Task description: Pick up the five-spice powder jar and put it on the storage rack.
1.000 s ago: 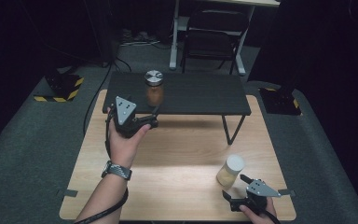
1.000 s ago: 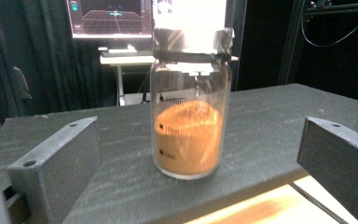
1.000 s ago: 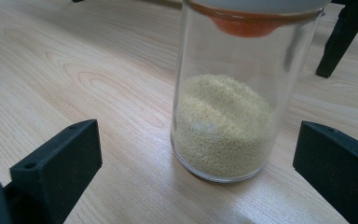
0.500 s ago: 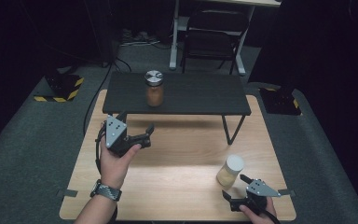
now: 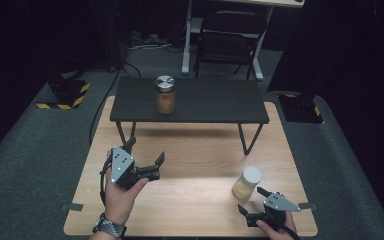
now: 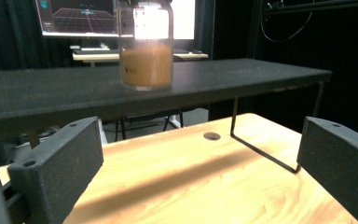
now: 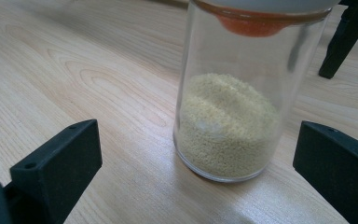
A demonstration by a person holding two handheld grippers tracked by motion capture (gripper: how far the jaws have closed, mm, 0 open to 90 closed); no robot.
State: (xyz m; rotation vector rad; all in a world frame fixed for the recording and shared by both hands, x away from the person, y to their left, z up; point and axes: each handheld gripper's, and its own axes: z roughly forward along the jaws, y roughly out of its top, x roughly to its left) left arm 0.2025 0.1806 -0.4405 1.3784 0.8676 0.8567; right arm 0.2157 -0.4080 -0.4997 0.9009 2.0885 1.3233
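Note:
A glass jar of brown powder [image 5: 165, 95] with a metal lid stands on the low black shelf [image 5: 205, 102]; in the left gripper view the jar [image 6: 145, 46] is ahead, on the shelf [image 6: 242, 77]. My left gripper [image 5: 145, 151] is open over the left of the wooden table [image 5: 190, 200], well short of the jar, jaws empty. A clear jar of pale yellow grains [image 5: 246, 183] with a white lid stands front right. My right gripper [image 5: 252, 200] is open just in front of this jar [image 7: 233, 116], which sits ahead of the jaws, untouched.
The black shelf stands on thin wire legs [image 5: 245, 140] across the back half of the table. A folding chair [image 5: 227, 40] and desk legs lie beyond. Dark carpet surrounds the table, with a yellow-black striped block [image 5: 67, 95] at the left.
My left gripper has drawn back from the brown jar on the shelf, moving toward the person and down over the table, open. The right gripper has stayed put.

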